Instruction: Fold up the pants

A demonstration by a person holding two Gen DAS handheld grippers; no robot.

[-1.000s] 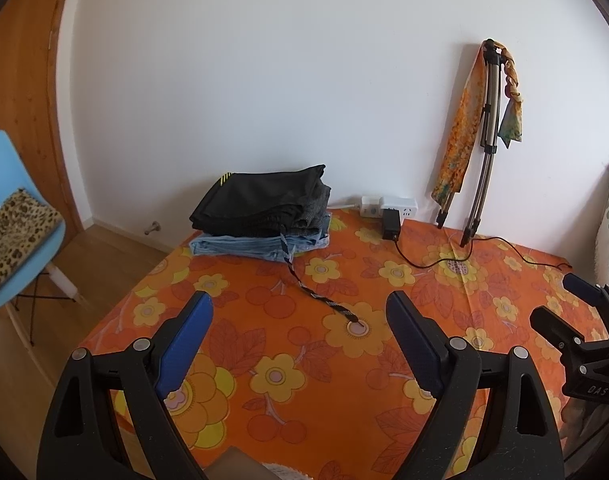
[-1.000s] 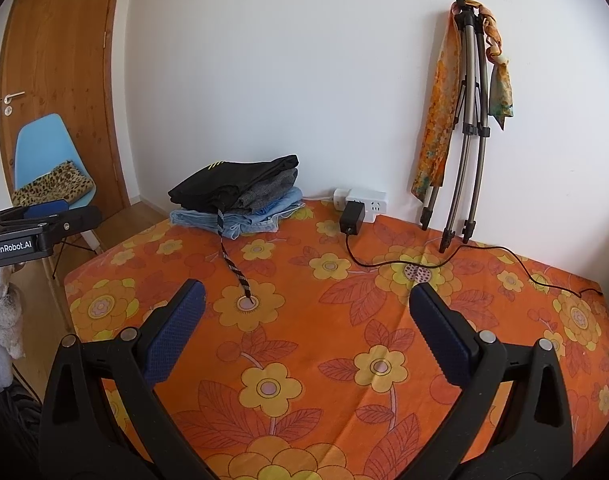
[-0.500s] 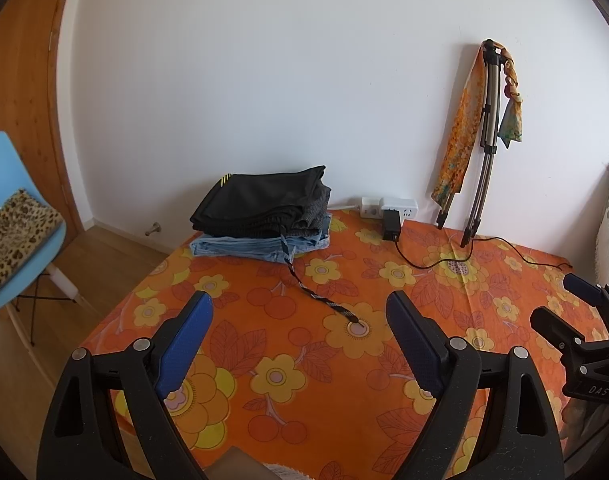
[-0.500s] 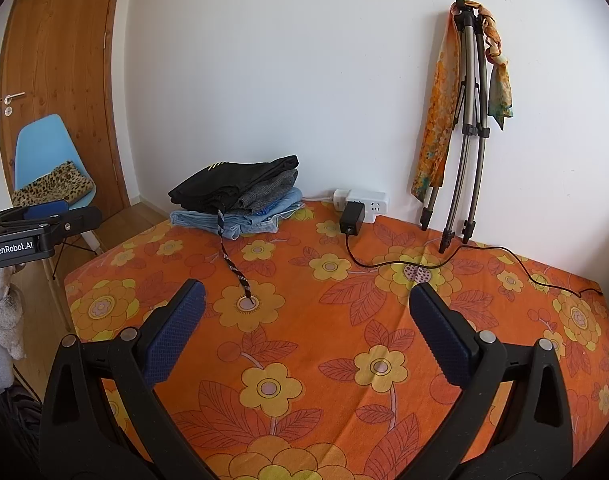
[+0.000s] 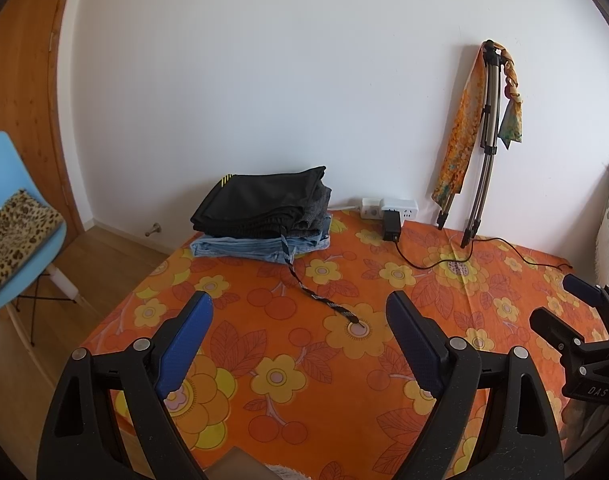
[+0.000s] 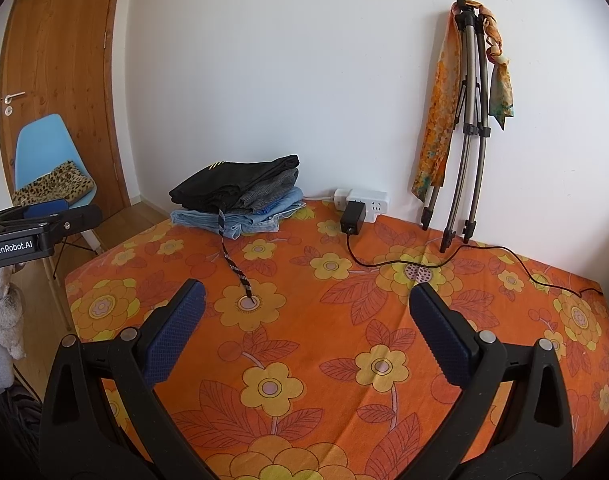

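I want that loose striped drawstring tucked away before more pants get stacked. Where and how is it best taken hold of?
Grip the striped drawstring near its free tip, which lies flat on the orange floral cloth clear of the stack of folded pants. Come from above with the open right gripper, fingers straddling the cord across its width; it is thin and limp, so pinching low at the cloth is probably needed.

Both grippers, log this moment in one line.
left gripper: open, empty | right gripper: open, empty | folded pants stack: untouched, far side
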